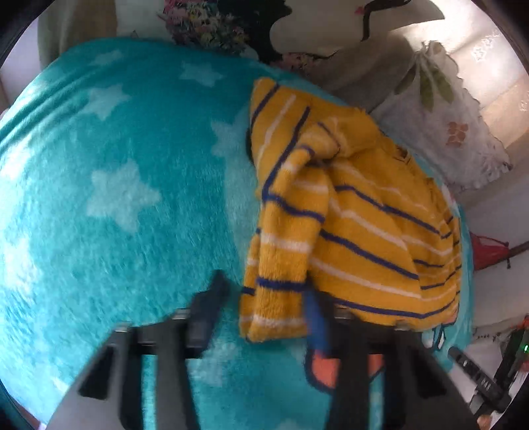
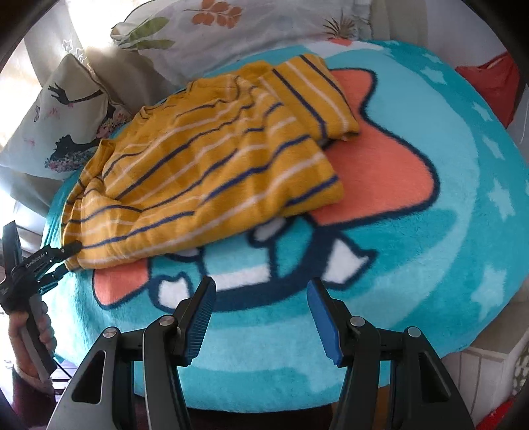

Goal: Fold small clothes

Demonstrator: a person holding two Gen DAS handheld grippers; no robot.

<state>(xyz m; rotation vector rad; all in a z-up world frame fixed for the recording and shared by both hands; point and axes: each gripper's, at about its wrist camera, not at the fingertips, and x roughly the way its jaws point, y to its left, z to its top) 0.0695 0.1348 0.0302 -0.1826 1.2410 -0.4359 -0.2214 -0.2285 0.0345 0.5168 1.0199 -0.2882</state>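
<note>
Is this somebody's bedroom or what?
Probably a bedroom or a couch corner at home. A fluffy teal star blanket is spread out, printed pillows are propped behind it, and a yellow striped top lies on it for folding.

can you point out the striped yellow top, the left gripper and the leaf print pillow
striped yellow top (image 2: 211,172): right wrist view, on the middle of its flat body.
left gripper (image 2: 71,253): right wrist view, at its fingertips by the top's corner.
leaf print pillow (image 2: 264,29): right wrist view, on its pale face behind the top.
</note>
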